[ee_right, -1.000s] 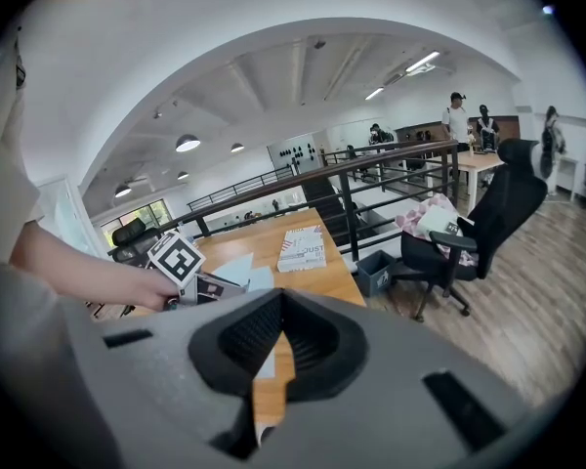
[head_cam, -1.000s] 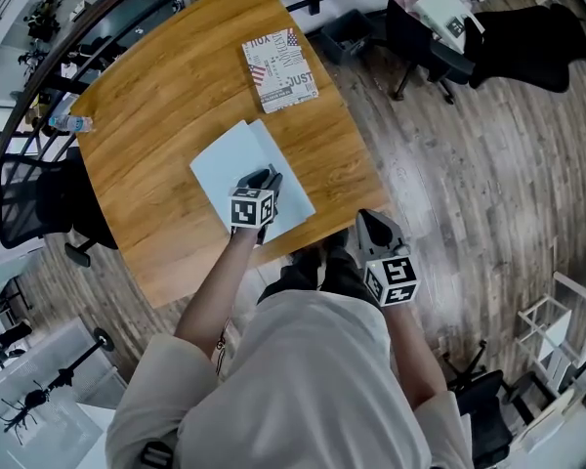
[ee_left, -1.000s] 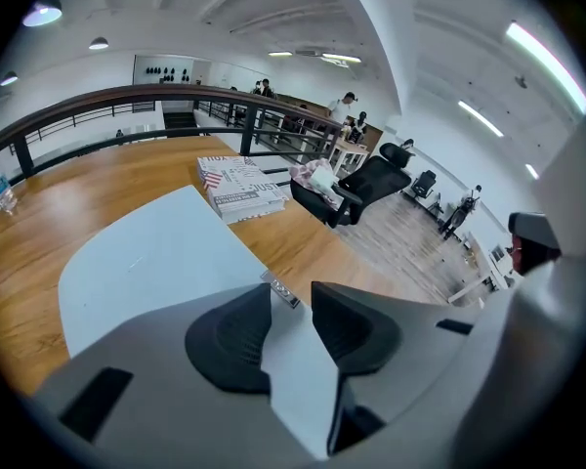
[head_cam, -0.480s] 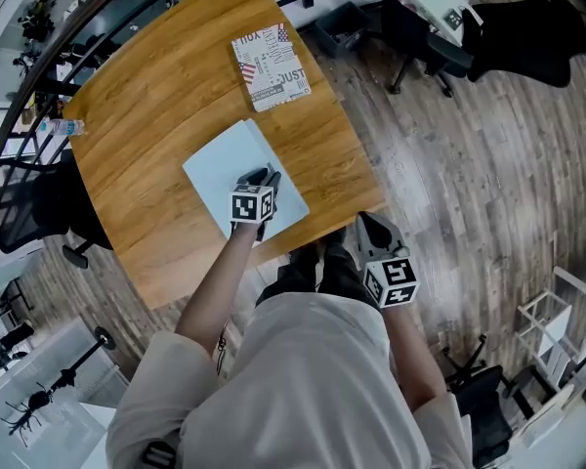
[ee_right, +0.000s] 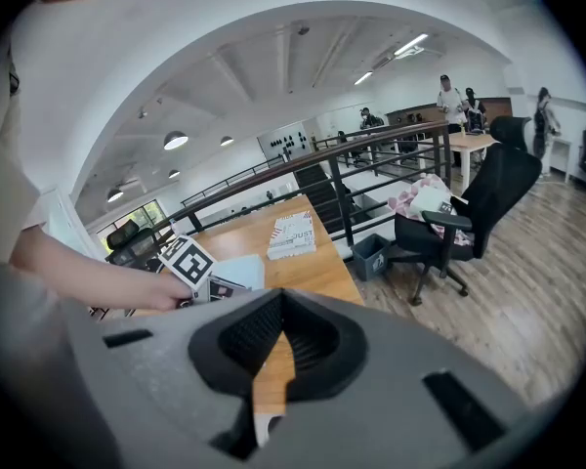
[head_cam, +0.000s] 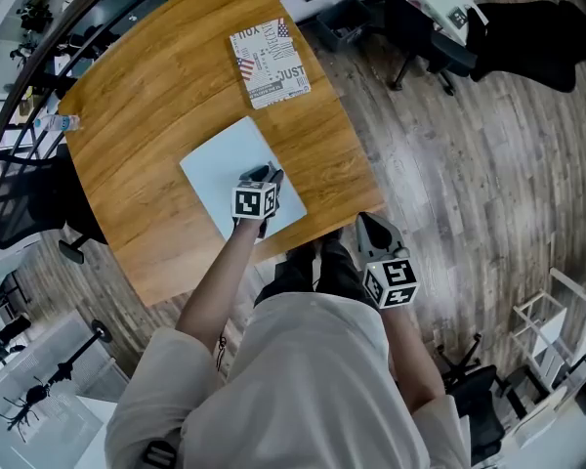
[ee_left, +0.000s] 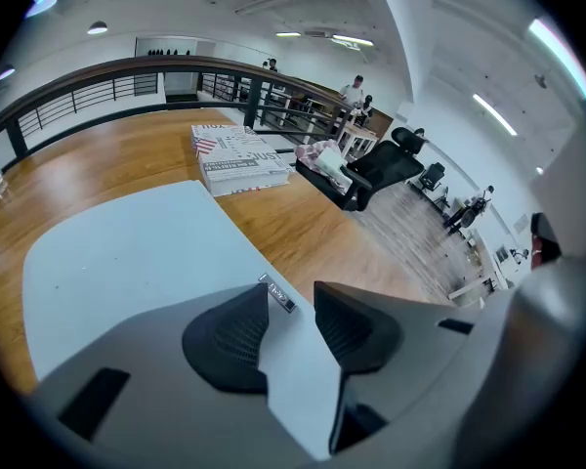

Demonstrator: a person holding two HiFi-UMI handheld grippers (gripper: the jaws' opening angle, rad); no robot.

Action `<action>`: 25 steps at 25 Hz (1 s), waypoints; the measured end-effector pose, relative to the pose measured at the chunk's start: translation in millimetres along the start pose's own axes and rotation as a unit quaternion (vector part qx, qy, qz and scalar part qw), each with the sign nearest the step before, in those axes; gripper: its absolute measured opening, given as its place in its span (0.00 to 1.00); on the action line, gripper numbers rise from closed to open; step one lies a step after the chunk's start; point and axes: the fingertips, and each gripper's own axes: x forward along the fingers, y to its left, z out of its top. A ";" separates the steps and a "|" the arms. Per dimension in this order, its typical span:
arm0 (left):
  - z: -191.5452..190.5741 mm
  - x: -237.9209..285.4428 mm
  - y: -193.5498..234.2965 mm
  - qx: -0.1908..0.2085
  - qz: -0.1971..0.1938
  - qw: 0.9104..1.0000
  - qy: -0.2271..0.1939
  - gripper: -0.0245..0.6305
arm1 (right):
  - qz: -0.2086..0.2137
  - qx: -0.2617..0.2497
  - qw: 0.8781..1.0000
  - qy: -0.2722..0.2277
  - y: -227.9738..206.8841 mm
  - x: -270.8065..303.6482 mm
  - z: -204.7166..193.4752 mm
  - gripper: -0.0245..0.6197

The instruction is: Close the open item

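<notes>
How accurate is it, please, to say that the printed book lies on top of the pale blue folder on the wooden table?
Not quite: the printed book lies on the wooden table itself, apart from the pale blue folder, as the head view shows.

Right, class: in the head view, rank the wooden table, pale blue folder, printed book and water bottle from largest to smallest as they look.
1. wooden table
2. pale blue folder
3. printed book, lying farther from the camera, so its true size against the folder is unsure
4. water bottle
</notes>
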 end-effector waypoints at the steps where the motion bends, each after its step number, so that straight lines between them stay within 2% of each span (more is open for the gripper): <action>1: 0.2 0.6 0.0 -0.001 0.001 1.000 0.000 0.26 | 0.000 0.001 1.000 0.001 -0.8 0.8 -0.1 0.04; 9: -0.9 4.4 3.5 -0.006 0.006 1.000 0.003 0.23 | 0.005 0.012 1.000 -0.002 -4.4 10.4 5.1 0.04; 14: 0.2 5.5 7.2 -0.072 -0.010 0.997 -0.008 0.20 | 0.011 0.004 1.000 0.003 -3.9 10.9 4.8 0.04; 16: 2.1 4.7 7.5 -0.086 -0.018 0.996 -0.014 0.19 | 0.012 0.001 1.000 0.004 -4.4 11.7 5.6 0.04; 21: 2.0 -1.6 -0.1 -0.071 -0.035 0.997 -0.011 0.27 | 0.018 -0.011 1.000 -0.002 0.9 11.4 12.9 0.04; 25: 3.4 -12.6 -0.9 -0.071 -0.034 0.997 -0.020 0.28 | 0.024 -0.020 0.999 -0.009 6.7 8.4 21.3 0.04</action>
